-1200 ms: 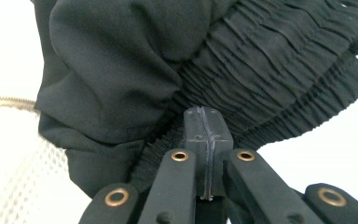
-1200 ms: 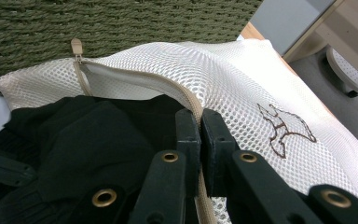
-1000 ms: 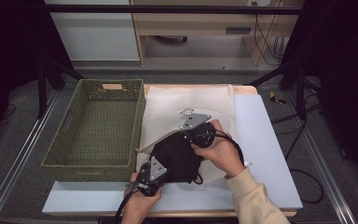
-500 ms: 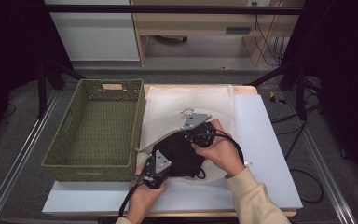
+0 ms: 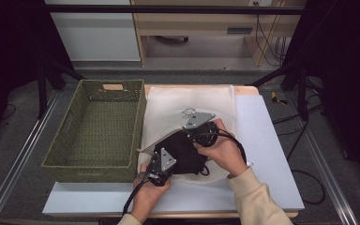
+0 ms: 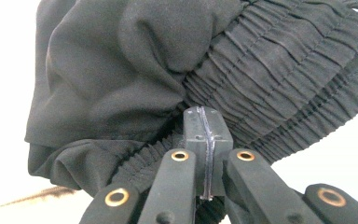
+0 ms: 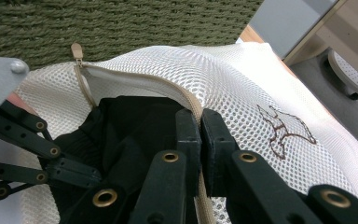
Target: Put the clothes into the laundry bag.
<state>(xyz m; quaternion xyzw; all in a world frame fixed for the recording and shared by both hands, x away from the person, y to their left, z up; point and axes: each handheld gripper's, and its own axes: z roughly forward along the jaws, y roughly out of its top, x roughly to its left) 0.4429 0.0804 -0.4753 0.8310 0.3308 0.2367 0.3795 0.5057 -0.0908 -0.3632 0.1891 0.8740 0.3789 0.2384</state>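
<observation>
Black shorts [image 5: 182, 152] lay bunched on the surface at the mesh bag [image 5: 187, 105] mouth, left tongs [image 6: 204, 135] pinching their waistband at five o'clock, right tongs [image 7: 200, 128] pinching the bag's zipper edge [image 7: 186, 100] at twelve.

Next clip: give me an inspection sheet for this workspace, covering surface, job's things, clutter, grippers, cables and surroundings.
Surface: pale table top, wooden edge at the far side.
Job's things: black garment bunched at the mouth of a white mesh laundry bag; bag's zipper pull hangs at the open edge.
Clutter: green woven basket at the left of the bag, nothing seen inside it.
Grippers: left gripper shut on the garment's gathered waistband; right gripper shut on the bag's zipper edge.
Cables: one black cable trails from the left gripper, another loops by the right hand.
Surroundings: dark floor, wooden furniture behind, black stand legs.
</observation>
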